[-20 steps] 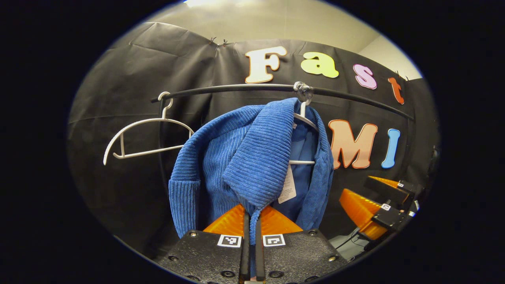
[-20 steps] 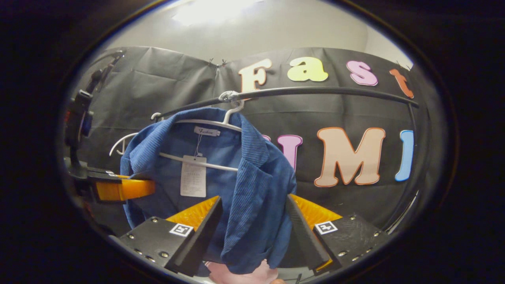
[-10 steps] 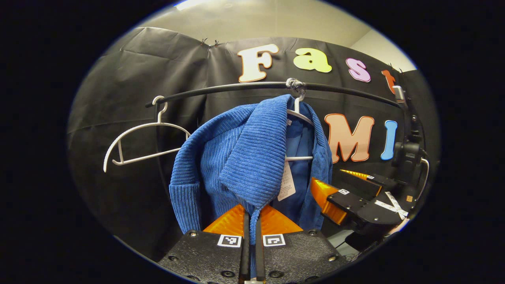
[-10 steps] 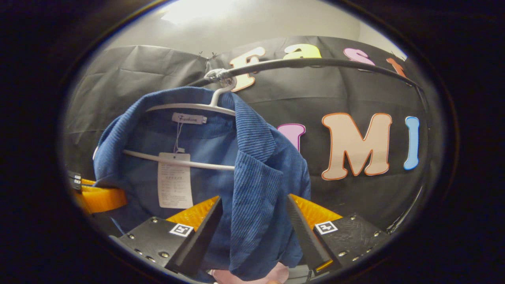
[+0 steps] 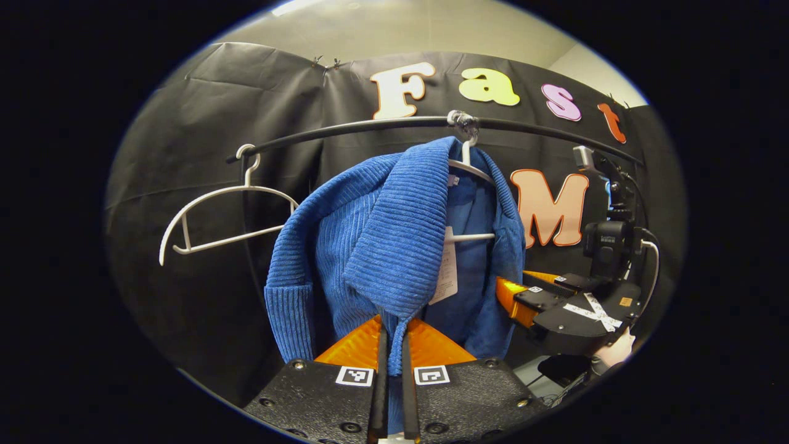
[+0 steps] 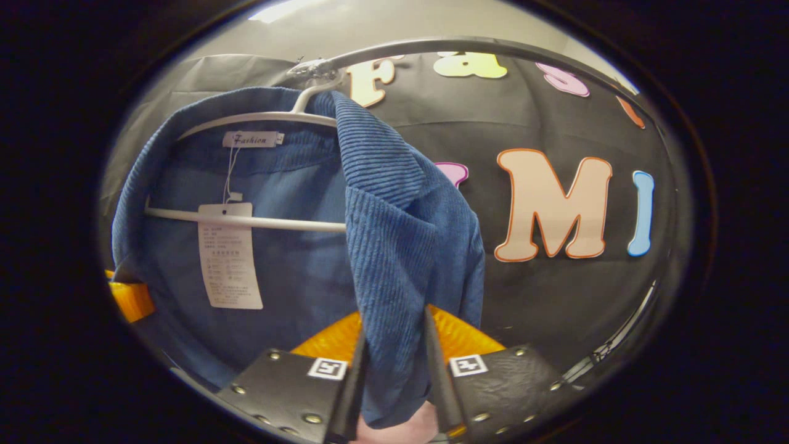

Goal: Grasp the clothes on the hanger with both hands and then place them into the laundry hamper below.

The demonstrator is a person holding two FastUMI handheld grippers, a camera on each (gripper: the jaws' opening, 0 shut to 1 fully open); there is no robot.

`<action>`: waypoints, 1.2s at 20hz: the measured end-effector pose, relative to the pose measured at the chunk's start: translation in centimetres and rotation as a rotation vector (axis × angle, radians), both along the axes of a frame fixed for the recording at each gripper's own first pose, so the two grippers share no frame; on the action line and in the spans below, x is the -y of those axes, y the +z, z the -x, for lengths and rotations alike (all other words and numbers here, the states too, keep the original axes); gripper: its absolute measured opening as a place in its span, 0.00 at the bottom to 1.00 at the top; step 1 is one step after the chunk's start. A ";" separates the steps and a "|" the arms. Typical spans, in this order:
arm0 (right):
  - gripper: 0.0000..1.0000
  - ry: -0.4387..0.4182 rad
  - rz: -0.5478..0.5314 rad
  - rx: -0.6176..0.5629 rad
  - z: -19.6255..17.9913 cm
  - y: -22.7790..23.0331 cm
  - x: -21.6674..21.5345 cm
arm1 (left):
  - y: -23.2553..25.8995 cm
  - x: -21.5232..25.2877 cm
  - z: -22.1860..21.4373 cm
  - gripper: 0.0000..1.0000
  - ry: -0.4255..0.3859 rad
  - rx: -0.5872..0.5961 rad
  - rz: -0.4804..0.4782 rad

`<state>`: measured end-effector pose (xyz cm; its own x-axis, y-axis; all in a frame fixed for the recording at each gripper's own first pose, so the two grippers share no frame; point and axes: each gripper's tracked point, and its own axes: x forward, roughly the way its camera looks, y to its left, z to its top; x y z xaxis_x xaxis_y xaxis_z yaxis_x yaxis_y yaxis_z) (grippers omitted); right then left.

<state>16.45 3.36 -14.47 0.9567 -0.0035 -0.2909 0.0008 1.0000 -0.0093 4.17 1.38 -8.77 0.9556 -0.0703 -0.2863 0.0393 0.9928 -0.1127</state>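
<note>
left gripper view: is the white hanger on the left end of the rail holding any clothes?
No. The white hanger hangs bare from the rail, while the blue corduroy jacket is on a separate hanger farther right.

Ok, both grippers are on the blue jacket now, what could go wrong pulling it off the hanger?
The blue jacket still sits over the white hanger, so a straight downward pull may drag the hanger off the rail. The left hand-held gripper pinches only a thin lapel edge, which might slip. The empty hanger nearby could get knocked.
</note>
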 end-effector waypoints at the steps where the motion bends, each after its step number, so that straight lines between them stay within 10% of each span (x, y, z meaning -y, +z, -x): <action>1: 0.36 -0.017 0.010 0.002 0.2 0.2 0.6 | -0.2 0.1 -0.1 0.09 -0.001 -0.005 -0.001; 3: 0.13 -0.028 0.019 0.004 0.3 0.4 1.2 | -0.3 0.2 0.0 0.12 -0.004 -0.010 0.005; 24: 0.12 -0.201 0.076 0.134 -2.7 6.6 11.1 | 6.7 -9.3 -0.1 0.10 0.204 0.126 -0.106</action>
